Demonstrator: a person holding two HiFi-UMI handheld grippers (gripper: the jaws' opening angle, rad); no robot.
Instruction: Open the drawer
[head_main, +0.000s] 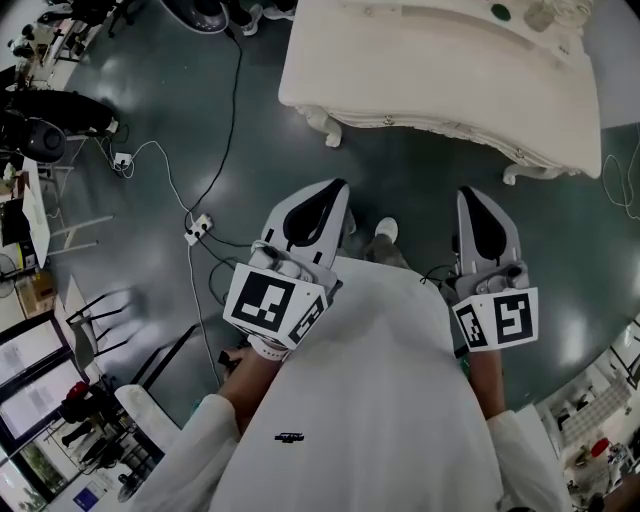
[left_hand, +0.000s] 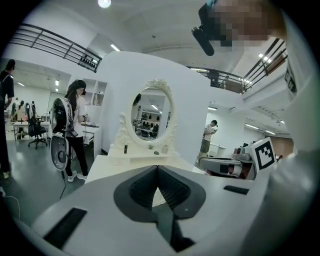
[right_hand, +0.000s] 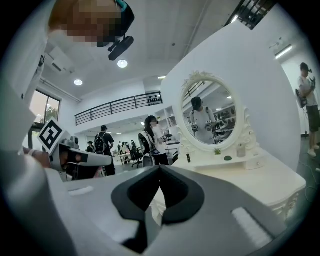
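Your left hand-held gripper (head_main: 336, 190) and right hand-held gripper (head_main: 472, 195) both have their jaws pressed together, empty. Both stop short of the white table (head_main: 420, 112) with its oval mirror (left_hand: 152, 111).

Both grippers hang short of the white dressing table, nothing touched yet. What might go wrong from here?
1. The left gripper and right gripper both have jaws together and empty; unless one opens, it may only bump the white carved dressing table instead of gripping a handle.
2. A hard pull might topple the small bottle below the oval mirror.
3. The black floor cable and white power strip lie left of the person's feet: a trip hazard.
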